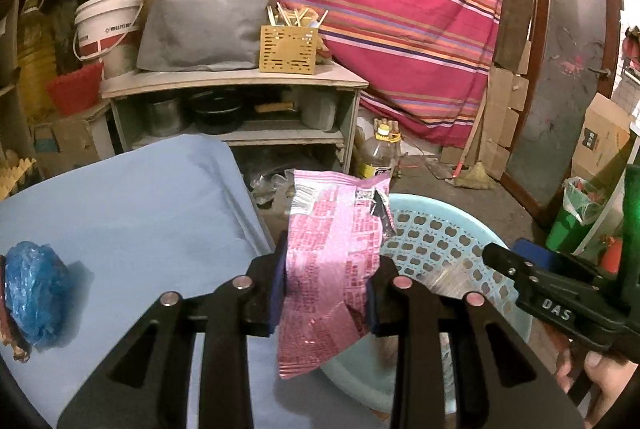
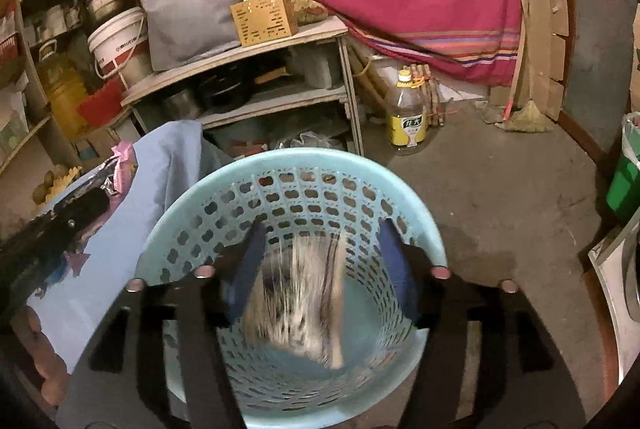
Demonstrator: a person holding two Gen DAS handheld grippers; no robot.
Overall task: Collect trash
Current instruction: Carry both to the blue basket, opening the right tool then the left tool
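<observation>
My left gripper (image 1: 326, 289) is shut on a pink snack wrapper (image 1: 332, 261), held upright at the table's right edge beside the light blue perforated basket (image 1: 440, 229). My right gripper (image 2: 320, 269) is open above the basket (image 2: 240, 181). A blurred pale piece of trash (image 2: 300, 301) is between and below its fingers, inside the basket. The right gripper also shows in the left wrist view (image 1: 520, 269), and the left gripper with the wrapper (image 2: 120, 169) shows in the right wrist view. A crumpled blue plastic bag (image 1: 36, 289) lies on the blue-covered table (image 1: 140, 209) at the left.
A grey shelf unit (image 1: 240, 81) with a grey bag and a yellow utensil box (image 1: 288, 49) stands behind. An oil bottle (image 2: 406, 117) stands on the concrete floor. A striped red cloth hangs behind. A green bin (image 2: 624, 185) is at right.
</observation>
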